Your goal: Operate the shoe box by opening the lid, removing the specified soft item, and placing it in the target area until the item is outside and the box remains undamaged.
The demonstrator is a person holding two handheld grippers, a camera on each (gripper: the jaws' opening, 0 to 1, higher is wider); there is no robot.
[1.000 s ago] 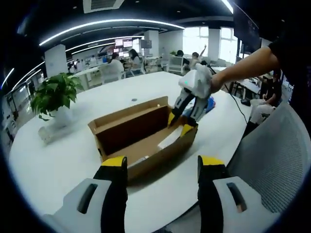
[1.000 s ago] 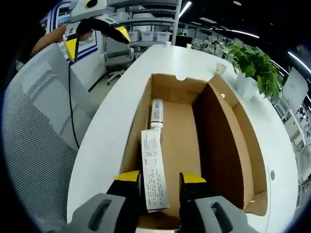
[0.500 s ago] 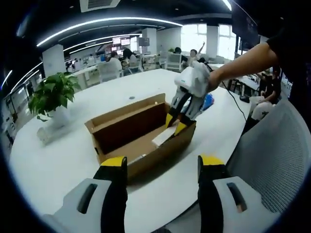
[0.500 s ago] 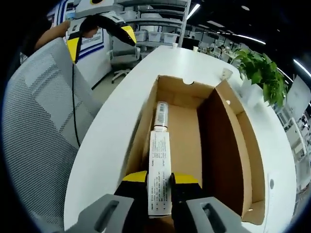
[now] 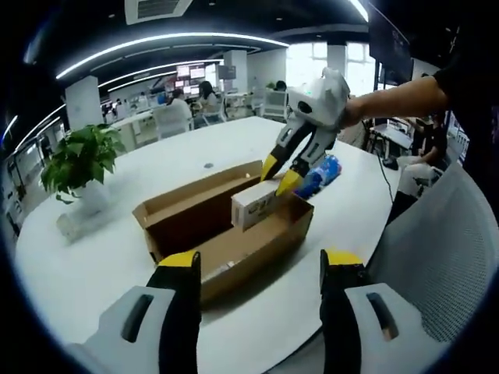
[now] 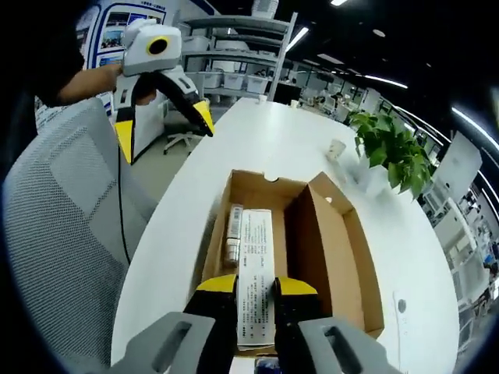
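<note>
While the right gripper (image 6: pixel 255 284) has its jaws clenched on a white tube-shaped pack (image 6: pixel 256 280), the task looks a good way along: the shoe box (image 6: pixel 327 234) on the white table (image 6: pixel 257 136) already stands open, its lid flap upright along one long side. In the right gripper view the pack's near end sits between the jaws, its printed length running out over the open box. In the left gripper view it hangs from the right gripper just above the box's near wall, so I judge it lifted but not yet carried away. A second tube (image 6: pixel 231 234) lies inside the box. The left gripper (image 5: pixel 257 269) hangs off the table's near edge, jaws released, grasping nothing. Left to do: carry the pack to the target area, which I cannot identify. Beyond the box stands a potted plant (image 5: pixel 78 160).
</note>
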